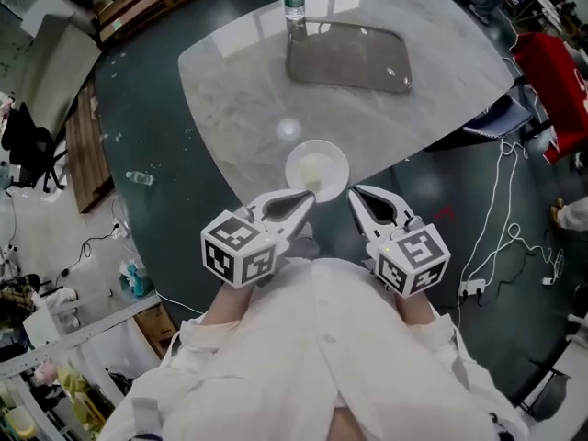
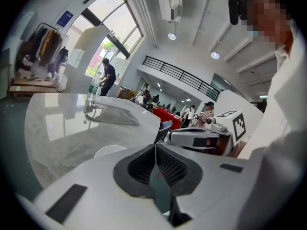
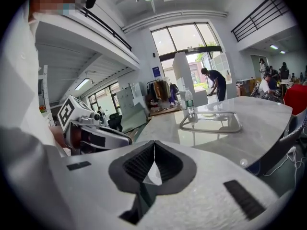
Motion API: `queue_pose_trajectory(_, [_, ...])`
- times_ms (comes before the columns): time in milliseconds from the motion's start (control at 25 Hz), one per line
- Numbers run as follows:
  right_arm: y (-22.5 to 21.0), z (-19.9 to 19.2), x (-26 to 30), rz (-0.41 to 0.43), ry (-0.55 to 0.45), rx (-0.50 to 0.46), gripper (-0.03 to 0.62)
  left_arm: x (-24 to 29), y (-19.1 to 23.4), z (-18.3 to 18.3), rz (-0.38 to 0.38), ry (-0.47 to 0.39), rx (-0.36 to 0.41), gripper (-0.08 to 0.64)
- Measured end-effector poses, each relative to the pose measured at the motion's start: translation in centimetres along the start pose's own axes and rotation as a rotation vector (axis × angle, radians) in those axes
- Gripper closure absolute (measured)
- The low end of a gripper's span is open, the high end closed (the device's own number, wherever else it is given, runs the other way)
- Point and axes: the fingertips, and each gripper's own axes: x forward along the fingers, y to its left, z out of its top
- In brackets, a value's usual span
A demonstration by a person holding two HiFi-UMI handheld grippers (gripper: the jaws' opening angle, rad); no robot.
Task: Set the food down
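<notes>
A small white plate (image 1: pixel 317 168) with a pale patch in its middle sits at the near edge of the marble table (image 1: pixel 239 90). My left gripper (image 1: pixel 310 197) and right gripper (image 1: pixel 352 194) are side by side close to my chest, with their tips just short of the plate. Both are shut with nothing between the jaws. In the left gripper view, the plate (image 2: pixel 109 151) shows just beyond the closed left gripper (image 2: pixel 155 147), and the right gripper (image 2: pixel 201 138) is alongside. The right gripper view shows its own closed right gripper (image 3: pixel 154 143).
Farther back on the table lie a grey tray (image 1: pixel 349 58) and a water bottle (image 1: pixel 293 3). Cables and a power strip (image 1: pixel 473 288) lie on the dark floor to the right, near a red-covered piece of furniture (image 1: pixel 556 67). People stand in the background.
</notes>
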Motion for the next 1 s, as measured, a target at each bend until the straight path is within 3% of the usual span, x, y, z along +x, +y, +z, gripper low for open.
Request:
queue_pose_trajectory(640, [-2.0,-0.9,3.2,-0.065,0.048,0.074,0.589,2.2,2.9,0.6,-0.093,0.068,-0.004,0.538])
queue_pose_trajectory(1000, [-4.1,-0.4,3.0,-0.054,0.043,0.095,0.589,4.1,2.8,1.3,-0.083,0.071,0.001,0.538])
